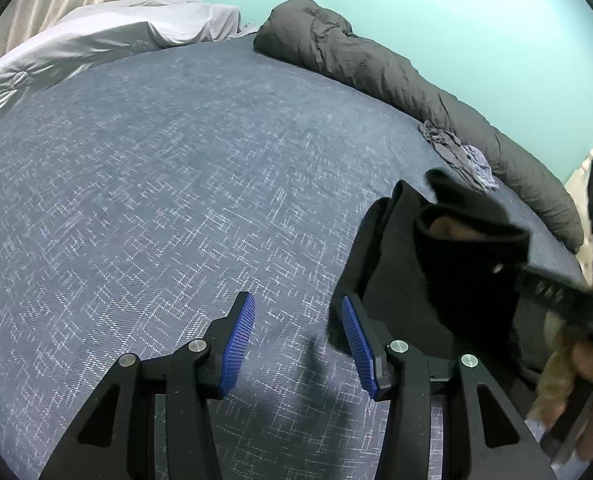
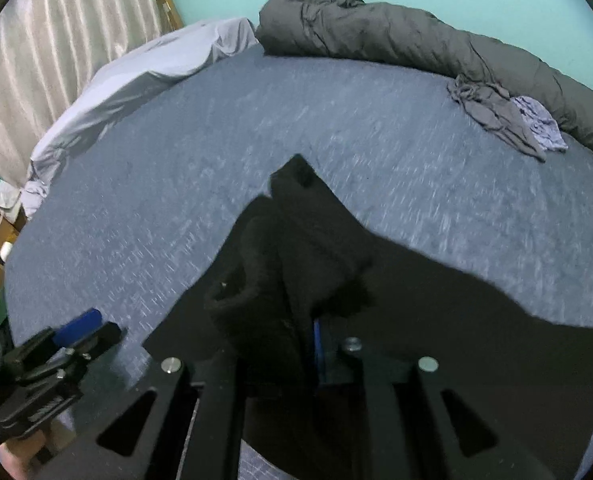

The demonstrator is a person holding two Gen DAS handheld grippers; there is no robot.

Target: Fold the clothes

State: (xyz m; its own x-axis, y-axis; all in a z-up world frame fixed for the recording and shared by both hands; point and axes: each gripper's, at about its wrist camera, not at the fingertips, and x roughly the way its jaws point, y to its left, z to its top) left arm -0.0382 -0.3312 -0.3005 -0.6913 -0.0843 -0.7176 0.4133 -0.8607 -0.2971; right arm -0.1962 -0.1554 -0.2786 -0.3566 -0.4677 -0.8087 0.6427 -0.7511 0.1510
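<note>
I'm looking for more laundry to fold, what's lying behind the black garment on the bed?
Behind the black garment a crumpled grey and lavender cloth pile lies on the blue bedspread, against a rolled dark grey duvet. The bedspread directly beneath the garment is covered.

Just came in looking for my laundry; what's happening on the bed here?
A person is folding clothes with handheld tongs. The right tongs grip a black garment and hold it over the blue bedspread. The left tongs hang open and empty beside it. A crumpled grey garment waits near the rolled dark duvet.
</note>
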